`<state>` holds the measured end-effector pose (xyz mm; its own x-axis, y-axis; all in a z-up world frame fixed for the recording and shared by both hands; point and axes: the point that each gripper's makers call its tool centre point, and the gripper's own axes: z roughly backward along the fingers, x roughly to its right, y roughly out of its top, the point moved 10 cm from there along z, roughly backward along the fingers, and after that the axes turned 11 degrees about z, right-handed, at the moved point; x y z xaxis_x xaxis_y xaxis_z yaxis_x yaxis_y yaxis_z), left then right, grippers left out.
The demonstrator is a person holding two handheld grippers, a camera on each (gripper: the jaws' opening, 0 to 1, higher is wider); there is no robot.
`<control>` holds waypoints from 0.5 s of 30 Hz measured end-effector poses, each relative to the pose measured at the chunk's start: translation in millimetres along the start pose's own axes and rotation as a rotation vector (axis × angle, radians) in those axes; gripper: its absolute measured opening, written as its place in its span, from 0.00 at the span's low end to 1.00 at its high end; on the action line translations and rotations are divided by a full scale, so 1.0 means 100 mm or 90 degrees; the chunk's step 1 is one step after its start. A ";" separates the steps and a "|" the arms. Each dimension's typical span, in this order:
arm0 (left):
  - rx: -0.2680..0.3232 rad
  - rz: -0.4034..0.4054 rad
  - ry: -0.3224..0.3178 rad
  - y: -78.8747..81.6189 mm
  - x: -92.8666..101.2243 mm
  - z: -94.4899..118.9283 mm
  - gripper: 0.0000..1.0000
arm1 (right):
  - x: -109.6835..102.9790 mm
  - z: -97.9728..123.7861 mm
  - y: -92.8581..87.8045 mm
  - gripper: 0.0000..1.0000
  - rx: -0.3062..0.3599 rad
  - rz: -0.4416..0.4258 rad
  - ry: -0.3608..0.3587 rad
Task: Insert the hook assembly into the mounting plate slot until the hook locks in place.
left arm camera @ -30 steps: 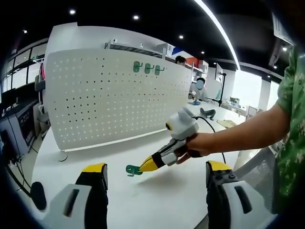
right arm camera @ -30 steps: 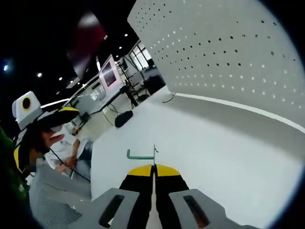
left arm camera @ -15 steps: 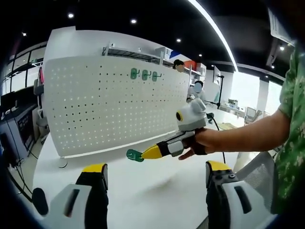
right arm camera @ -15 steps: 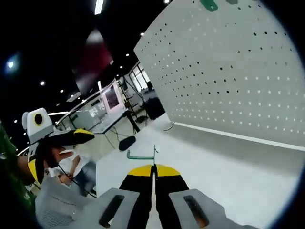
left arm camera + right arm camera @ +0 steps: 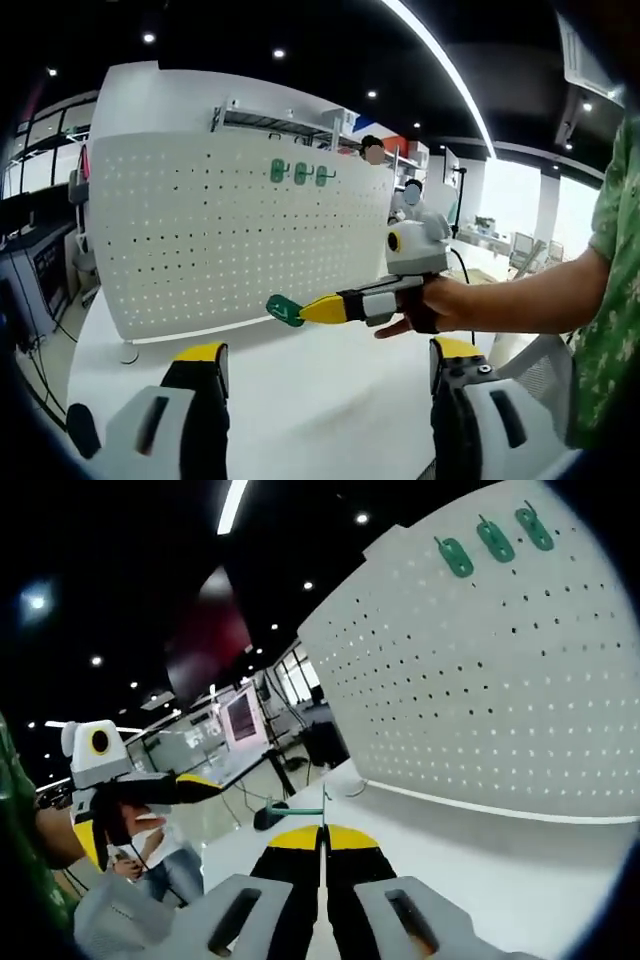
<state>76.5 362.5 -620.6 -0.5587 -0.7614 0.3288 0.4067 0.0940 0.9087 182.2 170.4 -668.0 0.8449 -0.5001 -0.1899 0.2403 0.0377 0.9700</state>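
In the left gripper view, the right gripper (image 5: 312, 310) is reaching in from the right, held by a person's hand (image 5: 432, 304), and its yellow-tipped jaws are pressing together on a green hook (image 5: 284, 310), which is hanging in the air above the white tabletop (image 5: 300, 385) and in front of the white pegboard (image 5: 230, 225). Three more green hooks (image 5: 298, 173) are sitting in a row near the top edge of the pegboard, well apart from the held one. The left gripper (image 5: 320, 365) is showing its own two jaws at the near edge, standing wide apart with nothing between them. In the right gripper view, the right gripper's jaws are closing tight on the green hook (image 5: 298, 809), whose thin arm is pointing left from the tips. The left gripper (image 5: 195, 788) is hovering at the far left of that view, and the pegboard (image 5: 500, 700) is standing to the right with the three green hooks (image 5: 494, 540) near its top.
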 end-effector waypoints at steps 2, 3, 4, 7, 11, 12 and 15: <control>0.008 0.024 -0.001 0.01 -0.01 0.00 0.83 | -0.03 0.01 0.02 0.00 0.010 0.005 -0.003; 0.013 0.036 -0.002 0.01 -0.01 0.00 0.81 | -0.03 0.02 0.02 0.00 0.010 0.004 -0.003; 0.017 0.047 0.000 0.02 -0.02 0.00 0.80 | -0.04 0.02 0.03 0.00 0.012 0.005 -0.005; 0.034 0.078 -0.007 0.04 -0.04 0.02 0.77 | -0.07 0.03 0.04 0.00 0.018 0.006 -0.007; 0.052 0.114 -0.018 0.08 -0.04 0.04 0.72 | -0.12 0.04 0.07 0.00 0.030 0.008 -0.010; 0.056 0.122 -0.023 0.08 -0.04 0.04 0.70 | -0.13 0.05 0.08 0.00 0.033 0.009 -0.010; 0.077 0.155 -0.036 0.10 -0.04 0.04 0.66 | -0.17 0.06 0.11 0.00 0.043 0.015 -0.011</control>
<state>80.0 369.0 -611.5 -0.4966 -0.6700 0.5519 0.4468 0.3478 0.8243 167.5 174.8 -653.3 0.8413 -0.5148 -0.1651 0.1877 -0.0083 0.9822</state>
